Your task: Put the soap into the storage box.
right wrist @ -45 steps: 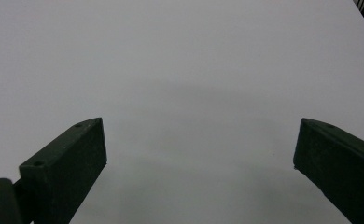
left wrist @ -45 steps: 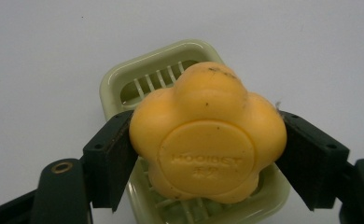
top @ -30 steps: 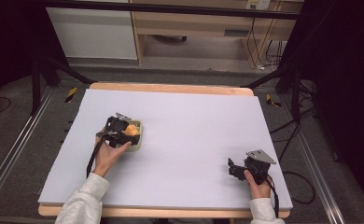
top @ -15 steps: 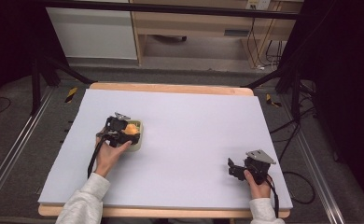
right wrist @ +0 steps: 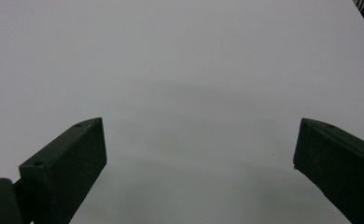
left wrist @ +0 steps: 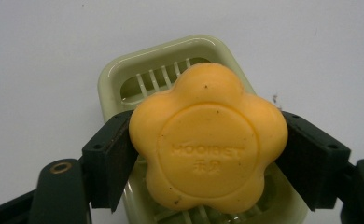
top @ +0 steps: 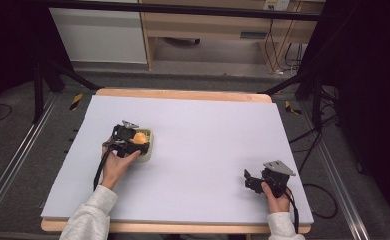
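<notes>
An orange flower-shaped soap (left wrist: 208,137) with embossed lettering is clamped between the two black jaws of my left gripper (left wrist: 208,158). It hangs just over a pale green slatted soap dish (left wrist: 171,70) on the white table. From above, the soap (top: 139,137) and the dish (top: 148,148) sit left of the table's middle, with the left gripper (top: 133,141) over them. My right gripper (top: 250,181) rests near the front right corner. Its jaws stand wide apart above bare white surface (right wrist: 194,93), with nothing between them.
The white sheet (top: 208,135) covers a wooden table whose edge (top: 183,94) shows at the back. Black frame legs and cables lie on the floor to the right (top: 308,135). A wooden desk (top: 208,30) stands beyond the table.
The left gripper with the soap has shifted slightly over the dish. The right gripper has stayed put.
</notes>
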The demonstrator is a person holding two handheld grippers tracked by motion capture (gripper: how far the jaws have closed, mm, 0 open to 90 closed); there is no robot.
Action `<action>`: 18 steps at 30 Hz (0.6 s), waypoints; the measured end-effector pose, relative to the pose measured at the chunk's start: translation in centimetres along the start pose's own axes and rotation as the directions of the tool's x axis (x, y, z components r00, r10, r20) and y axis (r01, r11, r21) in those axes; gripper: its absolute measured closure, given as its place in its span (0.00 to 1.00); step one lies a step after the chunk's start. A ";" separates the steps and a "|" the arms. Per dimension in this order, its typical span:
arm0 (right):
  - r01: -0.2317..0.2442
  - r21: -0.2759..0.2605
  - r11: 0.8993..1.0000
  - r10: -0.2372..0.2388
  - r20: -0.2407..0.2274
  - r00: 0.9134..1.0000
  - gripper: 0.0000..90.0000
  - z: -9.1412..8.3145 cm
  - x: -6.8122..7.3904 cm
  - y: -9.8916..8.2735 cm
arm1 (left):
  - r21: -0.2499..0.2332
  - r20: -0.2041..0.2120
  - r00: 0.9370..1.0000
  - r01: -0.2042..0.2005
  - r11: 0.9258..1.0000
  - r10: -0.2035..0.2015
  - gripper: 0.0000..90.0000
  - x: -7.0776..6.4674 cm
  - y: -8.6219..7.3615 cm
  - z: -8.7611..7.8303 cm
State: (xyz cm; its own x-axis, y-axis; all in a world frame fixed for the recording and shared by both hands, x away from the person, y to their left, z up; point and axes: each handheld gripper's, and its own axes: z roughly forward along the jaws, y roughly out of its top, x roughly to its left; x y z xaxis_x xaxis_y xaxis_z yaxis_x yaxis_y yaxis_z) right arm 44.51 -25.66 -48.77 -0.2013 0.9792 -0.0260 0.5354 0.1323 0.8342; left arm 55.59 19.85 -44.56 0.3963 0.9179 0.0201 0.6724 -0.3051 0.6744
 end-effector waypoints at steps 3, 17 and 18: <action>-0.001 0.001 1.000 0.001 -0.001 1.000 0.03 0.0 0.0 0.0 | 0.002 0.004 1.000 -0.001 1.000 0.001 0.27 0.1 0.0 0.0; 0.000 0.001 1.000 0.000 -0.003 1.000 0.03 0.0 0.0 0.0 | 0.000 0.008 1.000 -0.009 1.000 0.009 0.27 0.0 0.0 0.0; 0.000 0.001 1.000 0.000 -0.003 1.000 0.03 0.0 0.0 0.0 | -0.001 0.007 1.000 -0.008 1.000 0.008 0.26 0.0 0.0 0.0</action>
State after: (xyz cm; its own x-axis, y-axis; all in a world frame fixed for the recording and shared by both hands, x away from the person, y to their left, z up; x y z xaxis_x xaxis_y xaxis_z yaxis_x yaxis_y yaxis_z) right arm 44.49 -25.63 -48.76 -0.2035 0.9787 -0.0249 0.5358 0.1326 0.8338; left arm 55.58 19.91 -44.53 0.4063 0.9135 0.0200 0.6685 -0.3121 0.6750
